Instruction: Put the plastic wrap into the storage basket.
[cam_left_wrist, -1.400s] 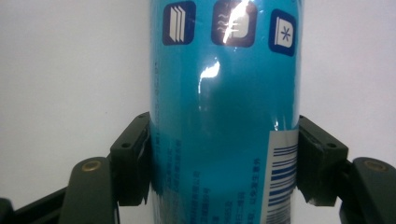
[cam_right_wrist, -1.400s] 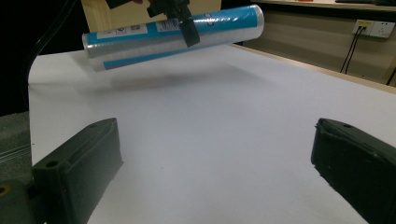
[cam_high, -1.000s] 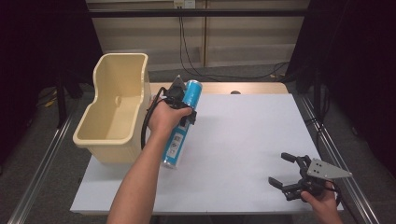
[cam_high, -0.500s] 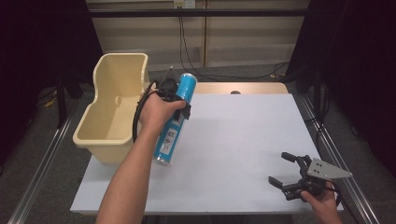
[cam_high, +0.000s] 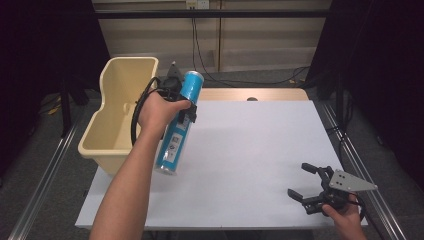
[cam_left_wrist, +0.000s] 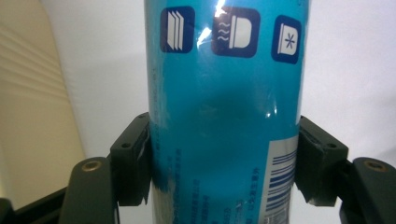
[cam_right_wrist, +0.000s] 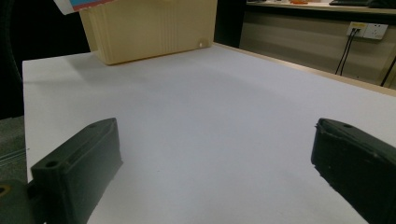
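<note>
Your left hand-held gripper (cam_high: 186, 107) is clamped on the blue can (cam_high: 177, 124), jaws pressing both sides around mid-body, so the can hangs tilted in the air above the tabletop (cam_high: 250, 150), top end leaning away from you. The cream bin (cam_high: 117, 112) sits just to the left of that gripper, so I'd guess you're carrying the can over for a drop in there. Gripping it at the middle makes sense, it keeps the weight balanced. Your right hand-held gripper (cam_high: 305, 185) sits low by the tabletop's near right corner, jaws spread apart, holding nothing, well away from the can.
</note>
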